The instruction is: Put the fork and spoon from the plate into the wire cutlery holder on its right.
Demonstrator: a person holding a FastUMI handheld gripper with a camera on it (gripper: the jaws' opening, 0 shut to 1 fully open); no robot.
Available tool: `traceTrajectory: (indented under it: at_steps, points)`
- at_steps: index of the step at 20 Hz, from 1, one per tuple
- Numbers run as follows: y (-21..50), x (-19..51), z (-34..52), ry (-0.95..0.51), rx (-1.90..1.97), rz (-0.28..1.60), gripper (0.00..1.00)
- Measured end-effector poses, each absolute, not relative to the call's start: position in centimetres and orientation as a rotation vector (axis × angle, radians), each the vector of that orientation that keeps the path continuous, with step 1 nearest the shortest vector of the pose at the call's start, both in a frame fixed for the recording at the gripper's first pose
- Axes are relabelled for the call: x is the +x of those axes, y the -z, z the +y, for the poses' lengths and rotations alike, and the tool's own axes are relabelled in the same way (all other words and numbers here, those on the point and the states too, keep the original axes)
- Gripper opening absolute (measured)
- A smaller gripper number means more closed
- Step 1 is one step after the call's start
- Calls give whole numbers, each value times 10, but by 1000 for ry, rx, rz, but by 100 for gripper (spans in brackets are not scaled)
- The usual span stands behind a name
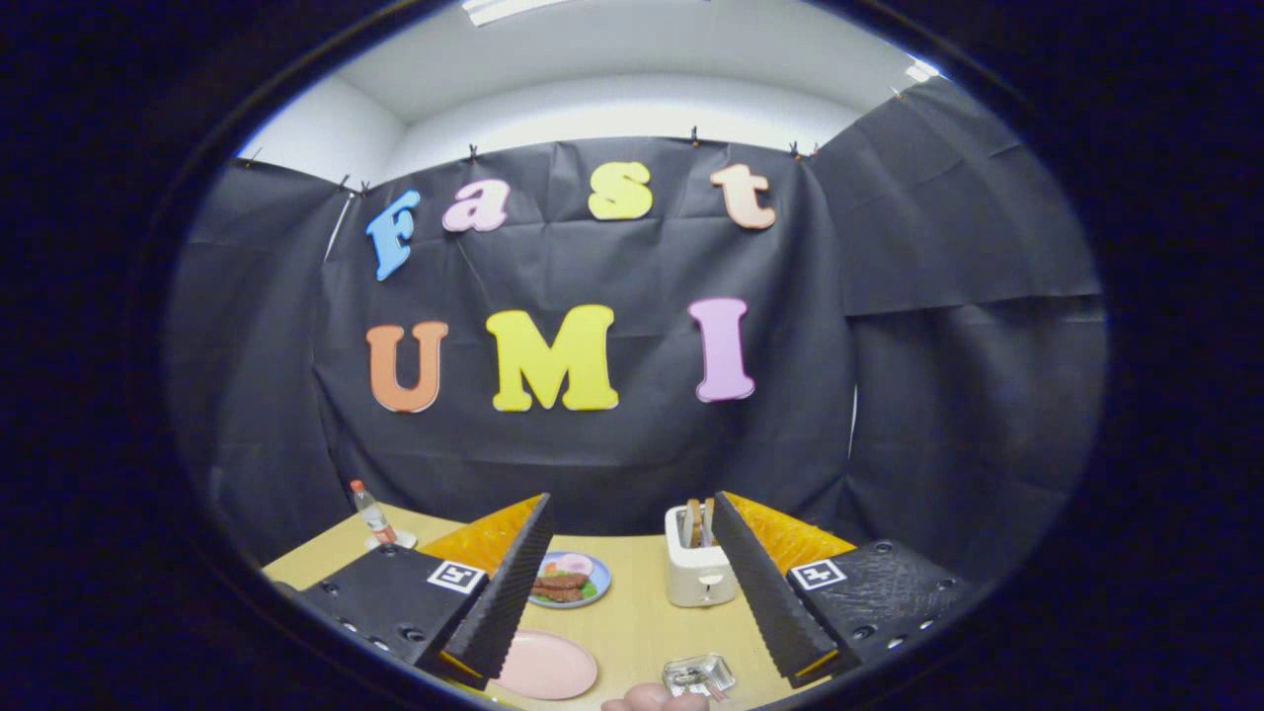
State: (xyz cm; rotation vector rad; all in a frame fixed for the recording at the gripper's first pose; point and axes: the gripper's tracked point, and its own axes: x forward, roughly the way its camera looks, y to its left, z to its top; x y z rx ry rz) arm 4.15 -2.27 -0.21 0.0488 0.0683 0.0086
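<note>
The gripper hovers with fingers wide apart and empty above the table, so the plate and holder lie between them, within reach.

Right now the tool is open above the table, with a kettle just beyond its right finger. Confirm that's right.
Not quite. The gripper view shows a toaster, not a kettle, just beyond the right finger, with slices standing in its slots. The tool is indeed open above the table.
</note>
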Motion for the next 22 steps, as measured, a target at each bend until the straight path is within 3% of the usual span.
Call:
traceTrajectory:
  at_steps: [9,22]
  points:
    - [-15,-16,-4,38,79,-25,96]
    - [-18,-22,10,26,46,-48,96]
